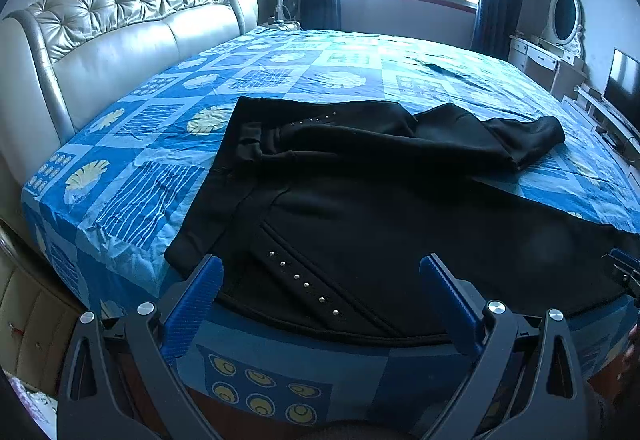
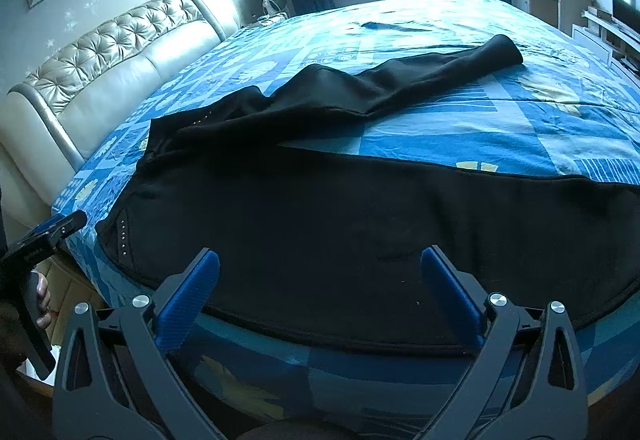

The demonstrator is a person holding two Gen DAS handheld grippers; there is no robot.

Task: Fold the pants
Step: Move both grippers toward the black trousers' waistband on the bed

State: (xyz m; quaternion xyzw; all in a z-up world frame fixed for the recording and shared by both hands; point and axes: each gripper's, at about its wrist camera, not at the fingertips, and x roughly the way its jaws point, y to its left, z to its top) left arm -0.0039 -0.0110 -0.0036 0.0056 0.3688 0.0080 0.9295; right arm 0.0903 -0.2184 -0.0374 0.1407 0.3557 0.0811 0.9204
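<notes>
Left wrist view puts your left gripper just over the near edge of the bed, its blue fingers spread wide and holding nothing. Between them lies the waist end of the black pants, spread flat along that near edge, with a slanted row of small metal studs running across the fabric right in front of you. One leg stretches off toward the right along the near edge; the other is bunched and angled away toward the middle of the bed, its cuff lying on the blue patterned sheet. At the far right edge of the frame you can see a bit of your right gripper. A tufted headboard stands at the left end of the bed.

Right wrist view shows your right gripper likewise released, fingers apart over the near hem of the flat leg, gripping nothing. The pants cover the near edge of the bed, with the second leg trailing diagonally toward the far right corner. Your left gripper sits at the left, beside the waist end.
</notes>
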